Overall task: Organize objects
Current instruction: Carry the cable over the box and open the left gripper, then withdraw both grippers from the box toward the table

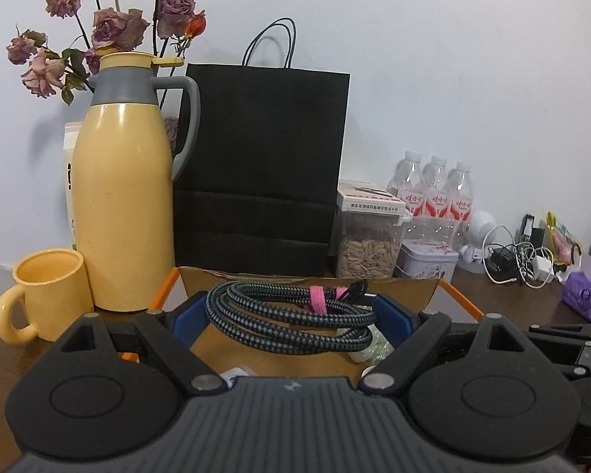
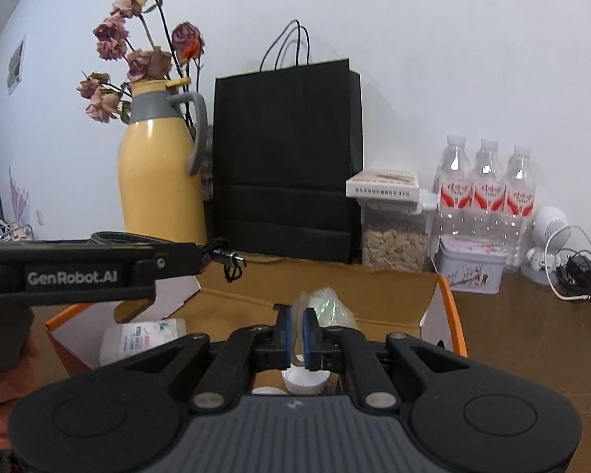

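Observation:
My left gripper (image 1: 291,311) holds a coiled black-and-grey braided cable (image 1: 291,317) with a pink tie between its blue pads, above an open cardboard box (image 1: 406,289) with orange edges. In the right wrist view the left gripper's body (image 2: 71,272) reaches in from the left over the box (image 2: 390,295), with the cable's plug end (image 2: 226,258) hanging off it. My right gripper (image 2: 296,335) is shut with nothing clearly between its pads, above the box. Inside the box lie a tissue pack (image 2: 142,337), a clear plastic bag (image 2: 327,307) and a white cap (image 2: 305,382).
Behind the box stand a yellow thermos (image 1: 124,201), a yellow mug (image 1: 43,295), a black paper bag (image 1: 262,165) and dried roses (image 1: 110,27). To the right are a seed jar (image 2: 394,236), water bottles (image 2: 486,197), a tin (image 2: 471,264), a white speaker (image 2: 547,240), and tangled chargers (image 1: 520,260).

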A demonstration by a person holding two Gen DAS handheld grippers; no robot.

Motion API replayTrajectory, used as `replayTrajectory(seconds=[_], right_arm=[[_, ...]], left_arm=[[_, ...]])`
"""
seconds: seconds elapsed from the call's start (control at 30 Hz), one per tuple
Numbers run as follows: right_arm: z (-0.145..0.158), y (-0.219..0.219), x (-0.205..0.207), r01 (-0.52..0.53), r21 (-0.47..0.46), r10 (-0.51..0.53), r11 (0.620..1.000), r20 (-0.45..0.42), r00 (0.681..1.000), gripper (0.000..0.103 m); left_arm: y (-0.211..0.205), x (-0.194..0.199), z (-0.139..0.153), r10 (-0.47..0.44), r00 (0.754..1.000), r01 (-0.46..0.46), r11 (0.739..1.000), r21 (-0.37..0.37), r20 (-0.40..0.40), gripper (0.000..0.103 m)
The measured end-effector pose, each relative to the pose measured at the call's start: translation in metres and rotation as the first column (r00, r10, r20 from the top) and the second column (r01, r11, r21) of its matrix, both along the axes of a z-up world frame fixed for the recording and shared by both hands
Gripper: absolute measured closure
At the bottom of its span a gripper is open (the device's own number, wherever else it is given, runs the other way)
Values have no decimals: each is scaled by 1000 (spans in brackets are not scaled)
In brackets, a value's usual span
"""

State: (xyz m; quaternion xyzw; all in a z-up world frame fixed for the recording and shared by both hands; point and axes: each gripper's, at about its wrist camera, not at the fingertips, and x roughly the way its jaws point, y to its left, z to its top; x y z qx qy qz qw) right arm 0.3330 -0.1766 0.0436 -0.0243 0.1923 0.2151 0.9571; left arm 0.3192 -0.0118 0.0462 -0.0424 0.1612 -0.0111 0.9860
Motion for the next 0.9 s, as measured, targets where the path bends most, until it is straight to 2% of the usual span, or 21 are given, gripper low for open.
replayTrajectory(seconds=[0.1, 0.17, 0.2, 0.23, 0.27, 0.33, 0.6, 0.9], right_arm=[[-2, 1, -1, 8, -14, -8, 1000, -9, 1000, 87], [-3, 0, -2, 25, -17, -25, 1000, -14, 1000, 58], [-3, -1, -1, 37, -17, -37, 999, -16, 999, 28], [-4, -1, 0, 51, -17, -51, 999, -18, 999, 7], [-4, -2, 0, 64, -17, -64, 998, -14, 998, 3], [-3, -3, 0, 81, -15, -81, 997, -11, 997, 0], [-2, -4, 1, 86, -22, -86, 996, -35, 996, 0], [8, -2, -10, 72, -37, -72, 997, -7, 997, 0]], left_arm=[[1, -3, -2, -2, 1000, 2, 1000, -8, 12, 11], [1, -5, -3, 6, 1000, -6, 1000, -2, 26, 0], [0, -5, -3, 14, 999, -14, 1000, -1, 31, 0], [0, -5, -2, 18, 1000, -18, 1000, 1, 23, 0], [0, -3, -2, 21, 1000, -21, 1000, 1, 12, 0], [1, -2, -3, 26, 1000, -26, 1000, -6, 2, 0], [3, -3, 0, 33, 999, -33, 999, -14, -1, 0], [5, -15, 11, 25, 999, -25, 999, -31, 22, 0]])
